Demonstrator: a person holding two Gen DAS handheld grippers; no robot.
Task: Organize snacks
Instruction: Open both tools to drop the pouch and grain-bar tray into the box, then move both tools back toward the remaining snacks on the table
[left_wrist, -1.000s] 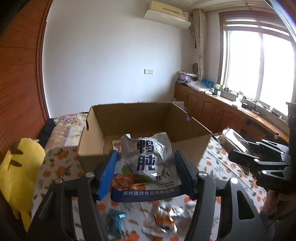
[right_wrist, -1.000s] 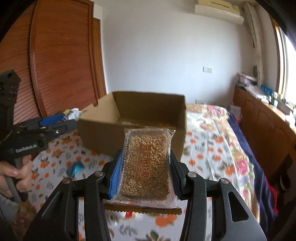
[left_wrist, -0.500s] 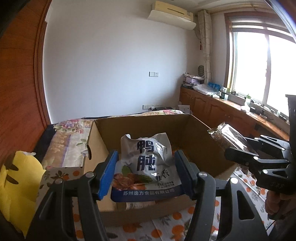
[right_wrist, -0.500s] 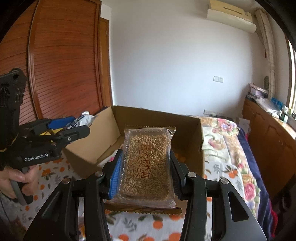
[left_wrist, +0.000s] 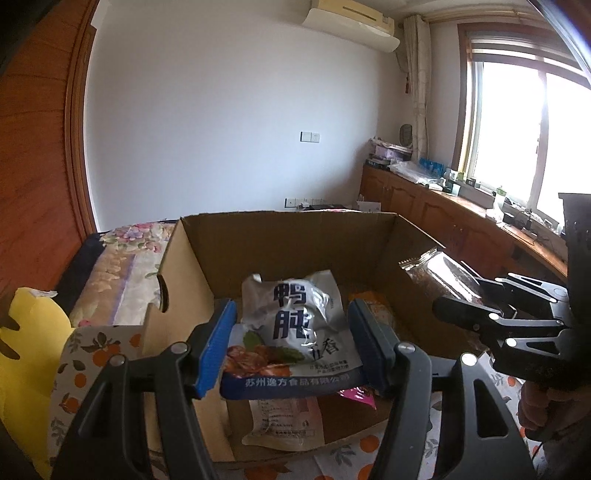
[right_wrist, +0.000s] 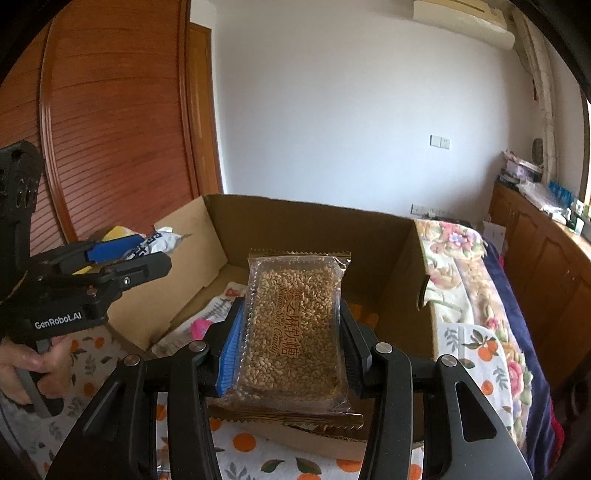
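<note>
Since a second ago both claws have been travelling forward over the orange-print cloth toward the cardboard box, so that the box, then well ahead of them, is now filling the lower half of each wrist view and its near wall is sitting under the claw tips. The left claw is gripping a silver-and-blue duck snack pouch by its sides, the jaws standing about half apart on the puffy bag, and the pouch is hanging above the box's interior near the front-left. The right claw is holding a clear pack of sesame soft candy upright, its jaws set narrower and pressing the pack's edges, and the pack is hovering over the near wall on the box's right half. Inside the box a few packets are already lying on the floor: a pale flat pouch, a pink wrapper and an orange pack farther back. So the sorting is looking partly done, with these two items in the air and not yet released; what is left appears to be lowering them in and letting go. Whether more snacks are waiting on the cloth outside cannot be told from these views.
</note>
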